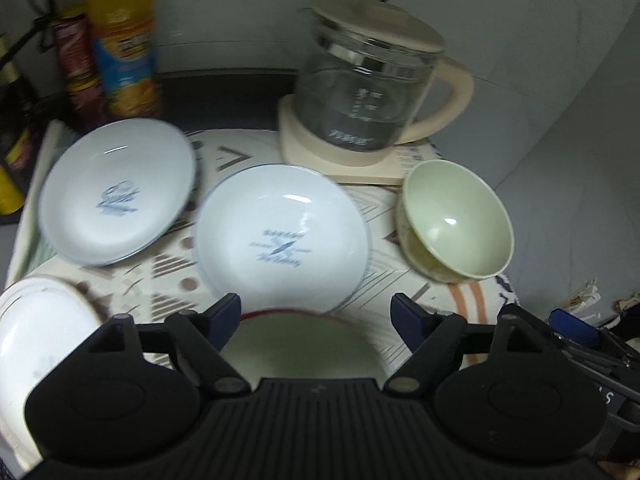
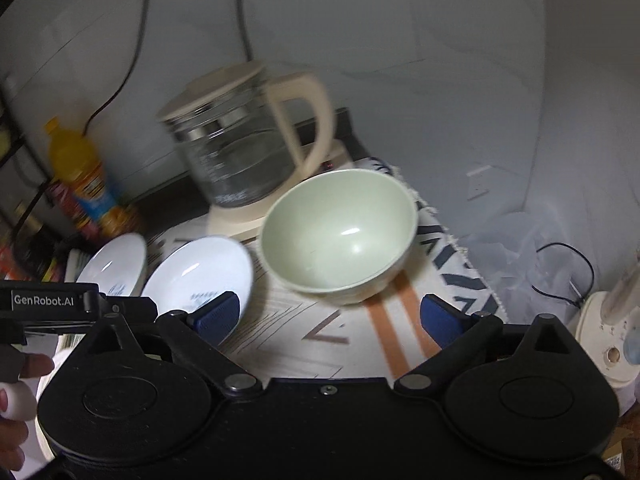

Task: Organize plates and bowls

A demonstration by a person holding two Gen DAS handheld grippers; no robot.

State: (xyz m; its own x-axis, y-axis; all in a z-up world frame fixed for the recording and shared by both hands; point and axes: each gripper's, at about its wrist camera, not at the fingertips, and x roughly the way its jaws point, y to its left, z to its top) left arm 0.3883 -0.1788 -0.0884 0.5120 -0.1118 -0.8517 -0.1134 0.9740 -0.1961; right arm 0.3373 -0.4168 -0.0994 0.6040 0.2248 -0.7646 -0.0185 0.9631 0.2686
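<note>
In the left wrist view two white plates with blue print lie on the patterned cloth, one at the left (image 1: 116, 192) and one in the middle (image 1: 280, 236). A pale green bowl (image 1: 456, 220) stands at the right. A red-rimmed bowl with a green inside (image 1: 304, 348) sits right under my open left gripper (image 1: 316, 316). A white dish with a brown rim (image 1: 40, 332) lies at the near left. In the right wrist view my right gripper (image 2: 332, 316) is open and empty, just short of the green bowl (image 2: 340, 236); both white plates (image 2: 200, 276) show left of it.
A glass kettle with a cream lid and handle (image 1: 372, 80) stands on its base behind the dishes. An orange drink bottle (image 1: 124, 40) and a red can (image 1: 76, 64) stand at the back left. The table edge runs along the right, a wall behind.
</note>
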